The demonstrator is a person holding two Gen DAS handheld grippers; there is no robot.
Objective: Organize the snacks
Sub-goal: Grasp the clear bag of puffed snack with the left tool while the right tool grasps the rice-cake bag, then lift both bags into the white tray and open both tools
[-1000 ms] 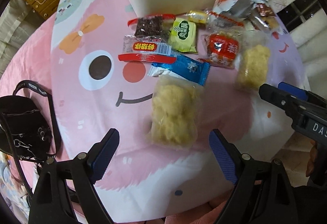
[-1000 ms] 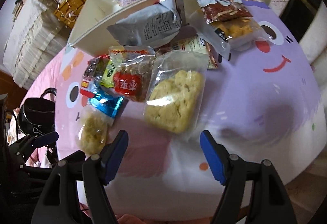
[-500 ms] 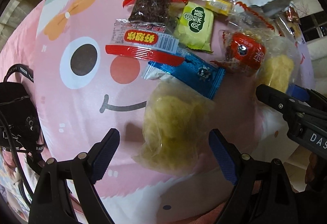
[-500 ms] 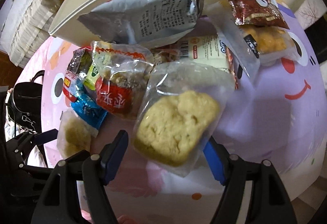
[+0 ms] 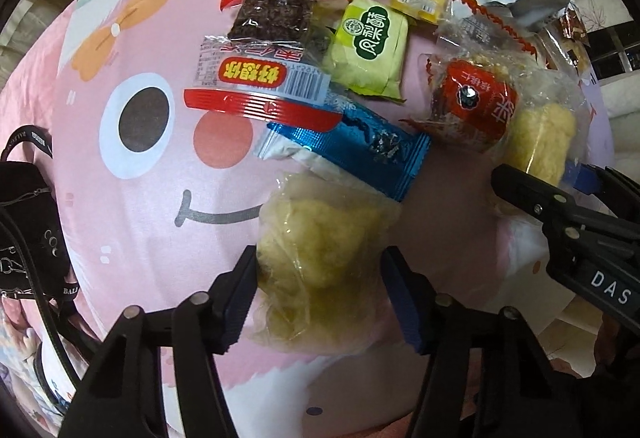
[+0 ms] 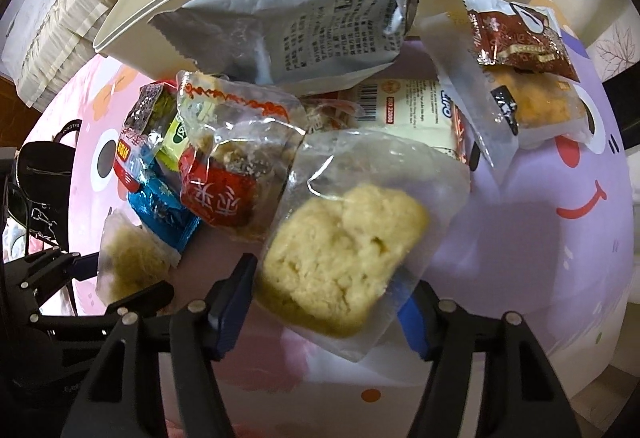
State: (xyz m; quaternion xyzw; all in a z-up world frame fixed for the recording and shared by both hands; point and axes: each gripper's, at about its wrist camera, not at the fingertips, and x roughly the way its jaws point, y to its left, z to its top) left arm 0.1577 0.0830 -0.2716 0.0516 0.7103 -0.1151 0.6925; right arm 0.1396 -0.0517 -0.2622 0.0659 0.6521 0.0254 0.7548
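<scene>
Both our claws are closing right now. The left claw (image 5: 316, 298) is squeezing in on a clear-bagged yellow puffed snack (image 5: 320, 258) lying on the pink tabletop (image 5: 132, 218); the right claw (image 6: 328, 306) has the pale rice cake bag (image 6: 344, 254) between its pads.
</scene>
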